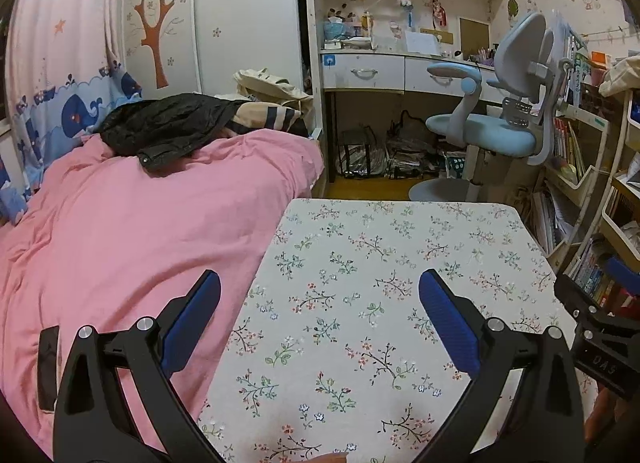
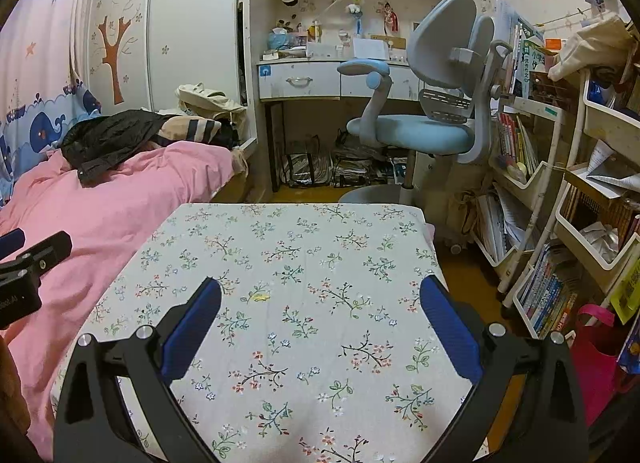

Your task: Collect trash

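Both grippers idle over the floral tabletop (image 2: 280, 247). My left gripper (image 1: 320, 327) has its jaws spread wide with nothing between the blue pads; it sits over the tabletop's left edge, one finger above the pink bedcover (image 1: 120, 231). My right gripper (image 2: 320, 327) is likewise fully spread and empty, over the near right part of the tabletop, its right finger close to the right edge.

Trash: none found. I see no wrapper, scrap or crumpled paper anywhere on the tabletop in either wrist view, and no bin or bag clearly meant for waste. A small yellowish mark (image 2: 261, 296) near mid-tabletop looks like part of the print or a stain; too small to tell.

Progress, as judged: either collection here is finished or it has not begun; the frames do not settle which. Nothing is held. Possible remaining targets lie off the tabletop: clutter under the desk (image 2: 320, 171), loose papers in the shelf trays (image 2: 600, 239).
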`<action>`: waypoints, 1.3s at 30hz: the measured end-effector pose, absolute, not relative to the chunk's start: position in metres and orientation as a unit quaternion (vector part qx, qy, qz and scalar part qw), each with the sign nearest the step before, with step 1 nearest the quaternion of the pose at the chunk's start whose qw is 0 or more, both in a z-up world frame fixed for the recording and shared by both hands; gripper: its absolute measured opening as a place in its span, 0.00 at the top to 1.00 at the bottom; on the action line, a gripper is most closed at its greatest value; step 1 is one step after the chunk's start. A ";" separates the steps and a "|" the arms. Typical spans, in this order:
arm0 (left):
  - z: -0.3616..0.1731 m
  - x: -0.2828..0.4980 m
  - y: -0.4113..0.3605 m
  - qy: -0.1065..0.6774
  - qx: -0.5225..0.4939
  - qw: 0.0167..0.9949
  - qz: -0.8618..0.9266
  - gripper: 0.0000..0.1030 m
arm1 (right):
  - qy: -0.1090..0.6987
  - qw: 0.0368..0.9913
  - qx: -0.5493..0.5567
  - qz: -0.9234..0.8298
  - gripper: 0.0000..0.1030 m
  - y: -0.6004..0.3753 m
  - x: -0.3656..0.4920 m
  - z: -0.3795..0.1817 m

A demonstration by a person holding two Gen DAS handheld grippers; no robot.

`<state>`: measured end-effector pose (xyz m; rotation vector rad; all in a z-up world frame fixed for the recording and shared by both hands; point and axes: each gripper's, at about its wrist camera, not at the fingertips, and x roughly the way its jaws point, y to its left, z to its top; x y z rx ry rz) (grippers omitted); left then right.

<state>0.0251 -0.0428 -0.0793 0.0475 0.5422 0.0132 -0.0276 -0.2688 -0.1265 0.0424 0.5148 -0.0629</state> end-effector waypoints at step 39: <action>-0.079 0.022 -0.043 0.265 0.022 0.964 0.010 0.07 | 0.256 0.966 0.016 -0.029 0.07 -0.267 -0.027 -0.130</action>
